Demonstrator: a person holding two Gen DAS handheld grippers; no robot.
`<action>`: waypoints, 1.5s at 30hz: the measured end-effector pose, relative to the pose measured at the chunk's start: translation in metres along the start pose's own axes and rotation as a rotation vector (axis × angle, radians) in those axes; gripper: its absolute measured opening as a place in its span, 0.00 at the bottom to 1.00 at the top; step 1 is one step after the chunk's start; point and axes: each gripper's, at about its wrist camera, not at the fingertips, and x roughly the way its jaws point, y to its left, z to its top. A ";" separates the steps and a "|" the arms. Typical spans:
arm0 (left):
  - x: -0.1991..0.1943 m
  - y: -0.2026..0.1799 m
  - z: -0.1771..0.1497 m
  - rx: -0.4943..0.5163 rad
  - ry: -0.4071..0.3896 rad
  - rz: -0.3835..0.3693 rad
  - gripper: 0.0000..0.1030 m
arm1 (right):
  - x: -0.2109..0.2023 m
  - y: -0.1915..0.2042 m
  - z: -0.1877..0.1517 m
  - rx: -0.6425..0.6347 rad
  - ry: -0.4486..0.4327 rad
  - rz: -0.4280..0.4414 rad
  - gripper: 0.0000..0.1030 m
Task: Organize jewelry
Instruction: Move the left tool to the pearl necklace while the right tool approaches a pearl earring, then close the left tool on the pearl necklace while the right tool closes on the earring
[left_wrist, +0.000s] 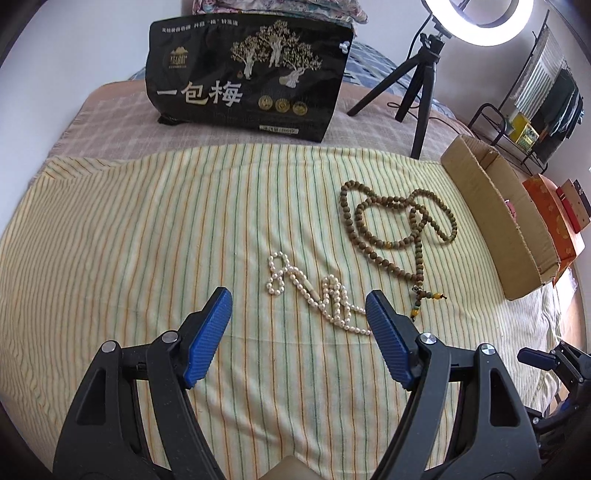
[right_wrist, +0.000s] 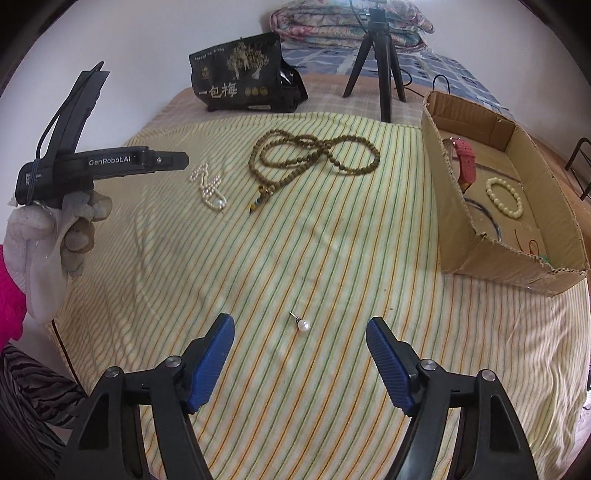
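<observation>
A white pearl necklace (left_wrist: 317, 291) lies bunched on the striped cloth just ahead of my open, empty left gripper (left_wrist: 298, 301). A long brown bead necklace (left_wrist: 399, 221) lies beyond it to the right. In the right wrist view both show farther off, the pearl necklace (right_wrist: 208, 184) and the brown bead necklace (right_wrist: 314, 155). A single pearl earring (right_wrist: 303, 325) lies between the fingers of my open, empty right gripper (right_wrist: 300, 326). The cardboard box (right_wrist: 454, 221) at the right holds a pink watch strap (right_wrist: 464, 158) and a cream bead bracelet (right_wrist: 504, 195).
A black snack bag (left_wrist: 247, 74) stands at the back of the bed. A ring light on a tripod (left_wrist: 424, 74) stands beside it. The left gripper body, held by a gloved hand (right_wrist: 70, 221), hangs at the left. Orange boxes (left_wrist: 554, 218) sit behind the cardboard box.
</observation>
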 end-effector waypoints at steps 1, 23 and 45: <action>0.003 -0.001 -0.001 0.003 0.007 0.001 0.75 | 0.002 0.000 -0.001 -0.002 0.007 -0.001 0.73; 0.044 -0.020 -0.004 0.035 0.050 0.075 0.57 | 0.022 0.004 -0.004 -0.063 0.035 -0.065 0.59; 0.044 -0.034 -0.007 0.101 0.030 0.098 0.10 | 0.032 0.012 -0.006 -0.088 0.060 -0.014 0.09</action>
